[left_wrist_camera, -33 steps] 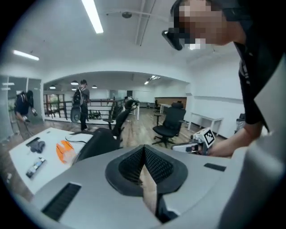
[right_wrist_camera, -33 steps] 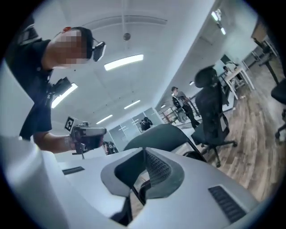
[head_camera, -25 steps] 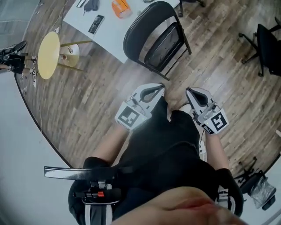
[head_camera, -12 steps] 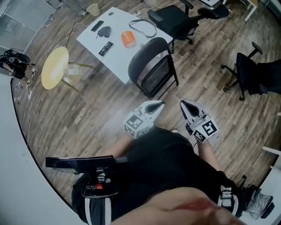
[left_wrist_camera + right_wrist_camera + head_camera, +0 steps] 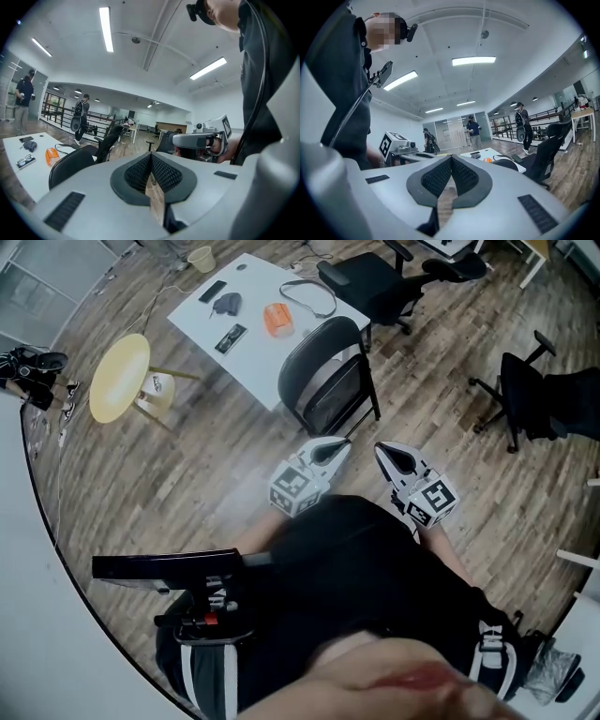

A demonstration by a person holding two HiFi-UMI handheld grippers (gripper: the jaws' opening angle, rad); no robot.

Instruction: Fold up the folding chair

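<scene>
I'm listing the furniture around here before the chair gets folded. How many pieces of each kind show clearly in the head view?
Folding chair: 1
Office chairs: 2
White table: 1
Yellow round table: 1
Total: 5

Bright ceiling strip lights; strong fisheye distortion, dark vignetted corners.
</scene>
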